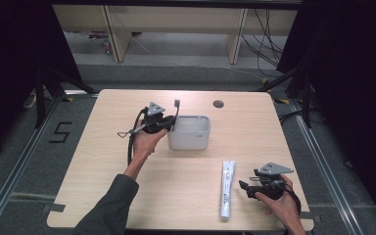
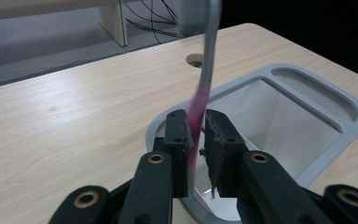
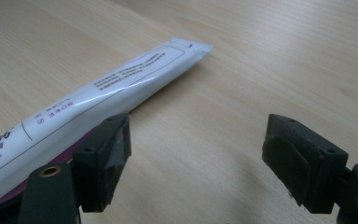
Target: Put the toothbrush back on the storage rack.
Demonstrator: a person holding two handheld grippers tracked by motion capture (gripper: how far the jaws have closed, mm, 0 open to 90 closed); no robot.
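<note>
The left gripper (image 2: 196, 140) had its jaws nearly closed around the pink lower handle of a toothbrush (image 2: 204, 81), which stood almost upright with its grey neck and head rising above them; whether the pads were pressing on the handle or had just slackened could not be told for certain, but the handle sat between them. The brush hung directly over the near rim of a grey organiser tray (image 2: 354, 116), its lower end just inside the large compartment. In the high view the left gripper (image 1: 165, 123) was seen touching the tray (image 1: 190, 142) on its left side, toward the far middle of the counter (image 1: 93, 196). The right gripper (image 3: 196, 158) rested with its jaws wide apart, holding nothing, just beside a white toothpaste tube (image 3: 107, 88) lying flat near the counter's near right corner. Judged from this, the toothbrush was at the point of being placed in the tray but not yet released, and the toothpaste tube (image 1: 226, 188) remained wholly untouched and outside the tray.
</note>
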